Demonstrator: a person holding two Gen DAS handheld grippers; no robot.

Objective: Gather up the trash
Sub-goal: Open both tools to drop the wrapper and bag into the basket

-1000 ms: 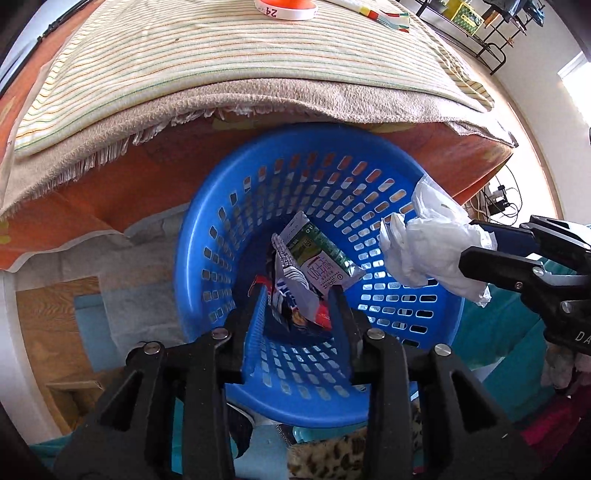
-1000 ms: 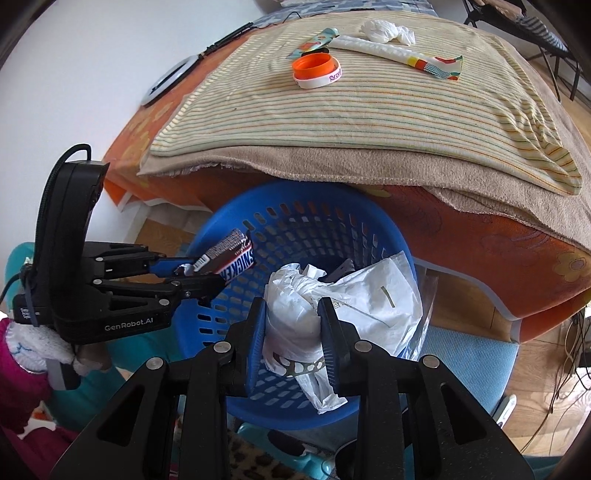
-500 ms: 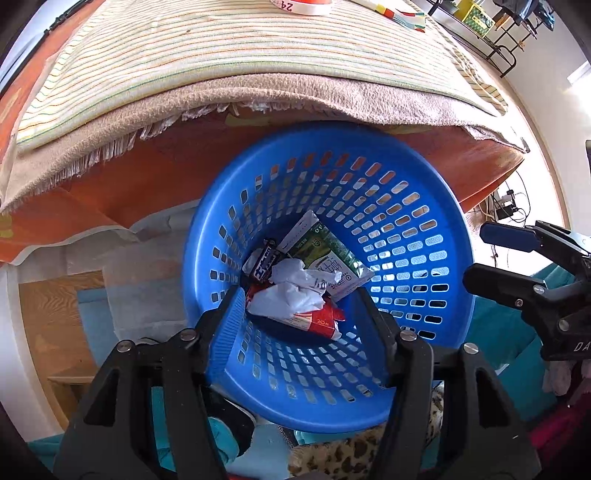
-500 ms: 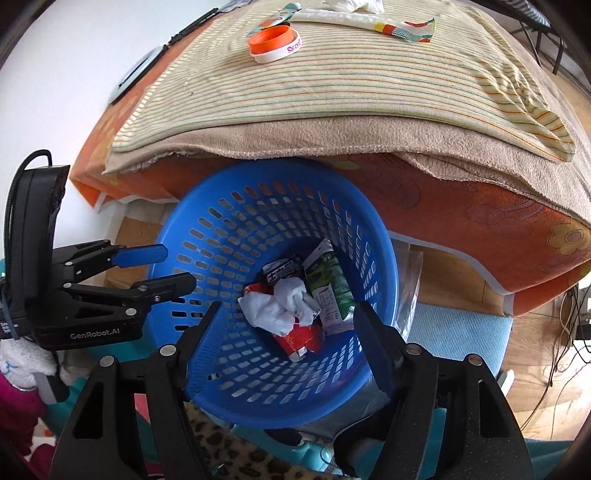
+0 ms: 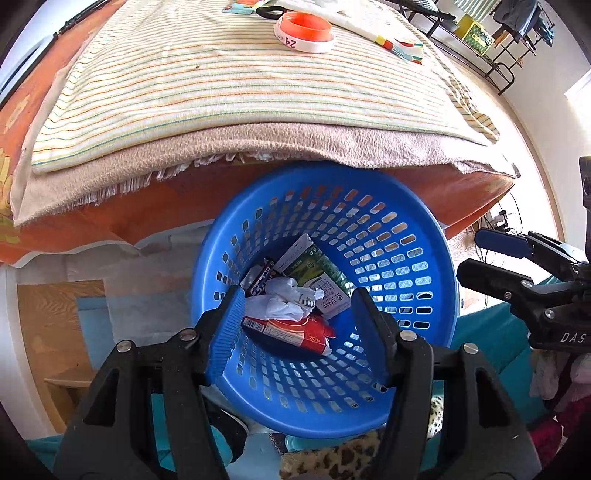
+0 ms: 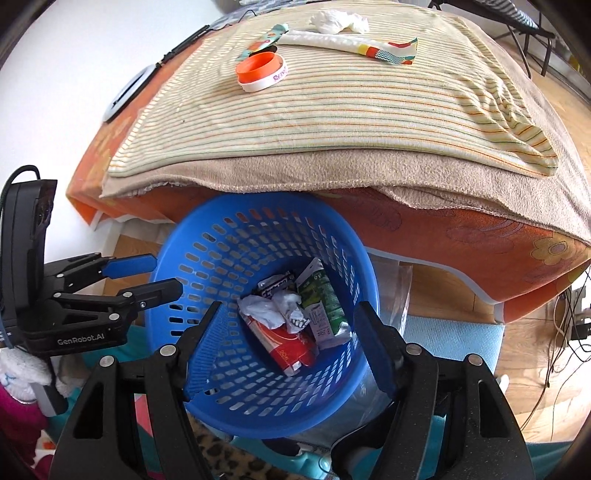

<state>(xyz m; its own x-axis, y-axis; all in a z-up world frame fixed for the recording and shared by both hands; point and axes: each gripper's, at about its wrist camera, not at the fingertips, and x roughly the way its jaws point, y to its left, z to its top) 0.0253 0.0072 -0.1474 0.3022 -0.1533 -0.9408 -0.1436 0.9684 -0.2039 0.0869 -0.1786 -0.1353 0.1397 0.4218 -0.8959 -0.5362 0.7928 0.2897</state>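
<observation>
Change since a second ago: the left gripper (image 5: 297,328) no longer pinches a wrapper and the right gripper (image 6: 290,345) no longer pinches the white crumpled plastic; both items now lie in the basket, and both sets of jaws have spread wide and hold nothing.

Left gripper: blue-padded fingers apart, above the near rim of the blue basket (image 5: 417,236). Right gripper: fingers apart, likewise over the near rim; also seen at the right edge of the left wrist view (image 5: 495,254), beside the basket.

Basket contents, piled at the bottom:
- crumpled white plastic (image 5: 284,301), on top, centre;
- red packet (image 5: 291,330), under the plastic, nearest the grippers;
- green-and-white carton (image 5: 321,280), flattened, on the side toward the right gripper;
- dark snack wrapper (image 5: 263,280), at the far edge of the pile.

Basket location: on the floor, against the bed's edge.

Bed: striped cloth (image 6: 332,107) over a beige blanket (image 6: 332,173). On the cloth, well apart from the basket: orange-and-white tape roll (image 6: 262,70), long patterned wrapper (image 6: 347,42), white wad (image 6: 338,20).
</observation>
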